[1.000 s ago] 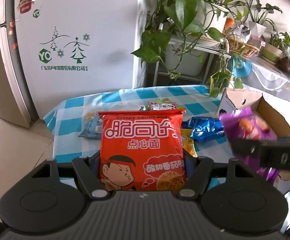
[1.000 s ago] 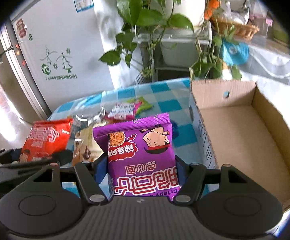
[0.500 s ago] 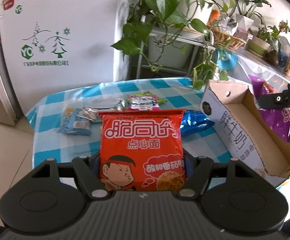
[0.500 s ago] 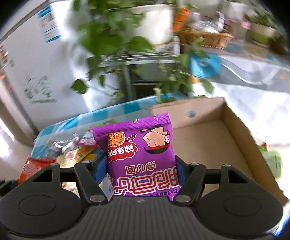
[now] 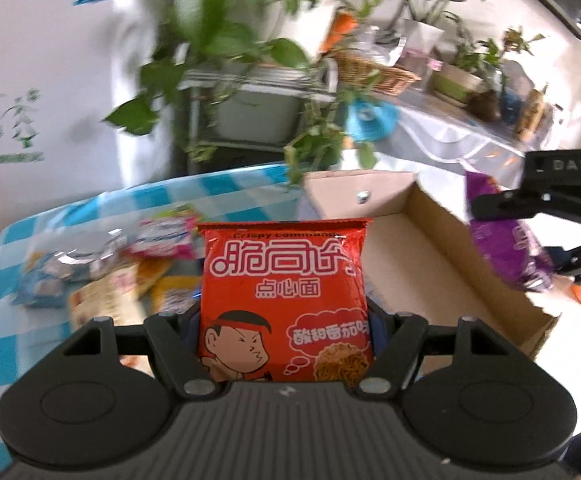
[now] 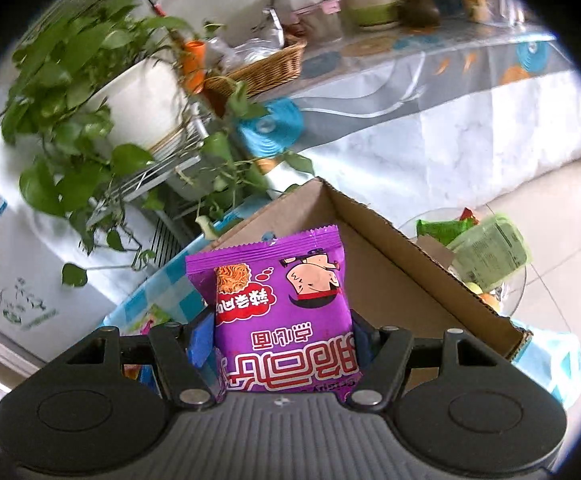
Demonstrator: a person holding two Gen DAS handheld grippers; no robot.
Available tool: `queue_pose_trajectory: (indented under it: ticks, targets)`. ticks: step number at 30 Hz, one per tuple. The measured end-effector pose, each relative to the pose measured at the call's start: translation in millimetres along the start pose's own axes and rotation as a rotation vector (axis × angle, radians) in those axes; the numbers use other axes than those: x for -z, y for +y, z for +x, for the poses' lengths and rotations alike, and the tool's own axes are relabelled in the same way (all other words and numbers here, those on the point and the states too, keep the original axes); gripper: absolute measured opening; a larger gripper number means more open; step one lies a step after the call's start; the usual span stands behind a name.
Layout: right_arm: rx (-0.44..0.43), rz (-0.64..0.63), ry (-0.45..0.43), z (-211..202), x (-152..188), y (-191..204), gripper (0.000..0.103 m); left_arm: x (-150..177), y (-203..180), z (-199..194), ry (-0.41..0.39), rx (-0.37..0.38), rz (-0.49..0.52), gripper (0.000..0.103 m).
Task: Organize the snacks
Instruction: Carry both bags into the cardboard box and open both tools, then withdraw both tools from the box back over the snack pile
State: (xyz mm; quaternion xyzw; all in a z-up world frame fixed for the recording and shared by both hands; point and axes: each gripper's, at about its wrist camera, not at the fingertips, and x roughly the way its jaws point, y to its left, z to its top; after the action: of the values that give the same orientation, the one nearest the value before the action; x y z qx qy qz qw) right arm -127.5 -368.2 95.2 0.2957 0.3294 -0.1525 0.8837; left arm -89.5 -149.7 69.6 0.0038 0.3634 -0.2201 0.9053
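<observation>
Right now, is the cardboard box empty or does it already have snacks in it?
Empty, as far as it shows. The cardboard box has a bare brown floor; the red packet hides its near left corner.

Red and purple packets over blue-and-white checks

The red noodle packet carries white lettering; the purple noodle packet too; beside the blue-and-white checked tablecloth, a plain brown cardboard box.

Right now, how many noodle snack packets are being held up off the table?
2. The red packet sits between the left jaws; the purple packet sits between the right jaws, over the cardboard box. Other snacks lie on the table.
</observation>
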Motion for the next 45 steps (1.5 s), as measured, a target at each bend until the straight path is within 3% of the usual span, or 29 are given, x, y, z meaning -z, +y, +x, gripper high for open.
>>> queue_pose_trajectory:
  ticks: [16,21,23,30,45]
  targets:
    - [0.036,0.180,-0.016,-6.3,-9.7,-37.9,0.073,-20.0,-77.9,41.7,0.051,0.134,0.042,0.073]
    - [0.048,0.188,-0.048,-9.0,-12.5,-39.4,0.079,-25.2,-82.0,39.2,0.024,0.155,0.030,0.081]
    - [0.034,0.199,-0.041,-8.4,-12.3,-40.4,0.081,-28.1,-83.1,35.9,0.018,0.148,0.035,0.088]
    - [0.014,0.193,-0.044,-8.8,-12.2,-38.1,0.082,-34.1,-68.7,28.2,0.023,0.109,0.044,0.088]
    - [-0.019,0.031,-0.030,-0.1,-5.0,-2.4,0.092,-32.8,-15.4,10.4,0.067,0.004,0.085,0.088]
